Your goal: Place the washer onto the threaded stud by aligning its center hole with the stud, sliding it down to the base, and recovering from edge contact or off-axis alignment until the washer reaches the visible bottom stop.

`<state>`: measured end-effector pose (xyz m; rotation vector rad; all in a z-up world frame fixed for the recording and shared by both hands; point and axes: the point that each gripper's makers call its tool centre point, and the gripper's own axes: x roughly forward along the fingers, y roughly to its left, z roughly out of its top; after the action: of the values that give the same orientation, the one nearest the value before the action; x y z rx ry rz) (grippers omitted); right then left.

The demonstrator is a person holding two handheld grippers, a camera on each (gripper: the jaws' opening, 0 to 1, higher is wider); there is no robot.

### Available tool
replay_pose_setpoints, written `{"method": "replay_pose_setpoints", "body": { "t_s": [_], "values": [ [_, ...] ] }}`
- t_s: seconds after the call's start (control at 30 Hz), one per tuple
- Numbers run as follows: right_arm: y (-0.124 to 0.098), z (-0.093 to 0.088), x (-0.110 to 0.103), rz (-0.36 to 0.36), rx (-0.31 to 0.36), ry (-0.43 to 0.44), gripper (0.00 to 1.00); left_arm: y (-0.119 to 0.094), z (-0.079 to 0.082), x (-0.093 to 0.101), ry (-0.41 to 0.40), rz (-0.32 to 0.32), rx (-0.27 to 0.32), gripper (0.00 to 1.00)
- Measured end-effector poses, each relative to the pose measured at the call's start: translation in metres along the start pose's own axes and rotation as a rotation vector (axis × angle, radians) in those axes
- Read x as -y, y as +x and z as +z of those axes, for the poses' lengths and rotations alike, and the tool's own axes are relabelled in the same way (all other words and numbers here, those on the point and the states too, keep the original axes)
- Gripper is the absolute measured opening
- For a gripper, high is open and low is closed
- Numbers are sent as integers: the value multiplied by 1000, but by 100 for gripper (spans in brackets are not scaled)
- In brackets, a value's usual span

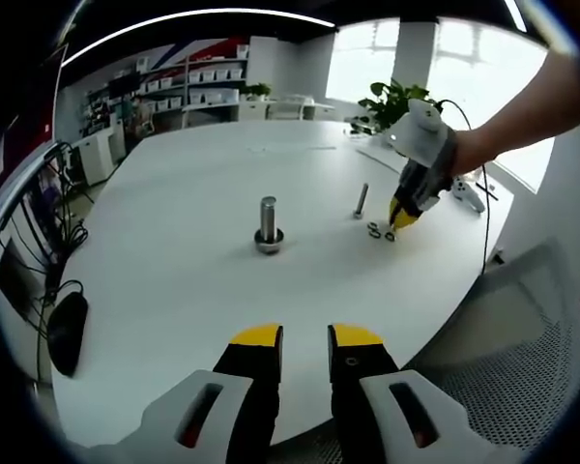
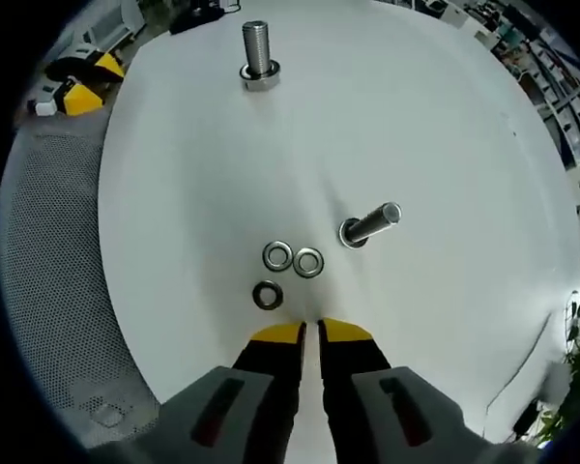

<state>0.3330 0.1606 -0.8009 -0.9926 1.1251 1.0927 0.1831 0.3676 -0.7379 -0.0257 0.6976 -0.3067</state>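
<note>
- In the left gripper view, a monitor (image 1: pixel 19 275) and a dark mouse (image 1: pixel 66 332) are seen at the left edge of the white table (image 1: pixel 174 280).
- At the bottom centre, the left gripper (image 1: pixel 305 337) is held low over the near table edge; its yellow-tipped jaws are parted by a narrow gap and nothing is held between them.
- A thick stud (image 1: pixel 268 222) is seen standing upright on its base at the frame's centre, with no washer on it.
- Right of it, a thinner stud (image 1: pixel 361 200) stands upright, also bare.
- Further right, the right gripper (image 1: pixel 400 220) is pointed steeply down at the table, tips just beside the washers (image 1: pixel 381 231); a hand (image 1: pixel 474 145) and forearm reach in from the upper right.
- In the right gripper view, the left gripper (image 2: pixel 72 94) is glimpsed at the upper left, past the table edge.
- The thick stud (image 2: pixel 257 52) is seen at the top, well apart from the washers.
- Three washers lie flat in a cluster at centre: one (image 2: pixel 277 255) touching or nearly touching a second (image 2: pixel 308 262), and a darker one (image 2: pixel 268 295) lower, nearest the jaws.
- The right gripper (image 2: pixel 309 332) is seen at the bottom centre, jaws almost together with only a slit between them, empty, tips just short of the darker washer.
- The thin stud (image 2: pixel 371 224) is seen right of the cluster, near it.
- The task is judged barely begun: no washer is picked up; grasping, carrying, aligning and sliding down to the base are all left.
</note>
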Motion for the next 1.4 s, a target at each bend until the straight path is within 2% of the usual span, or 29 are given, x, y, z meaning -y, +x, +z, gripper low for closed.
{"method": "replay_pose_setpoints", "body": {
  "t_s": [0.13, 0.2, 0.33, 0.57, 0.67, 0.93, 1.07, 1.23, 1.4],
  "values": [
    [-2, 0, -8, 34, 15, 59, 26, 0, 1, 1, 0, -2, 4, 16],
    [-3, 3, -14, 45, 28, 28, 28, 0, 1, 1, 0, -4, 6, 16],
    [-4, 9, -24, 38, 36, -22, 28, 0, 1, 1, -1, -6, 6, 16],
    [1, 20, -32, 55, 41, -33, 26, 0, 1, 1, 3, -4, 6, 16],
    [1, 20, -29, 56, 37, -24, 25, 0, 2, 1, 1, -4, 9, 16],
    [1, 21, -30, 59, 15, -70, 23, -1, 2, 0, 0, -3, 9, 16],
    [2, 21, -26, 51, 6, -80, 17, -1, 2, 0, 2, -5, 8, 16],
    [2, 20, -26, 51, -6, -102, 15, 0, 2, 0, 1, -5, 9, 16],
    [2, 21, -25, 48, -31, -81, 15, 0, 2, 0, 0, -3, 9, 16]
  ]
}}
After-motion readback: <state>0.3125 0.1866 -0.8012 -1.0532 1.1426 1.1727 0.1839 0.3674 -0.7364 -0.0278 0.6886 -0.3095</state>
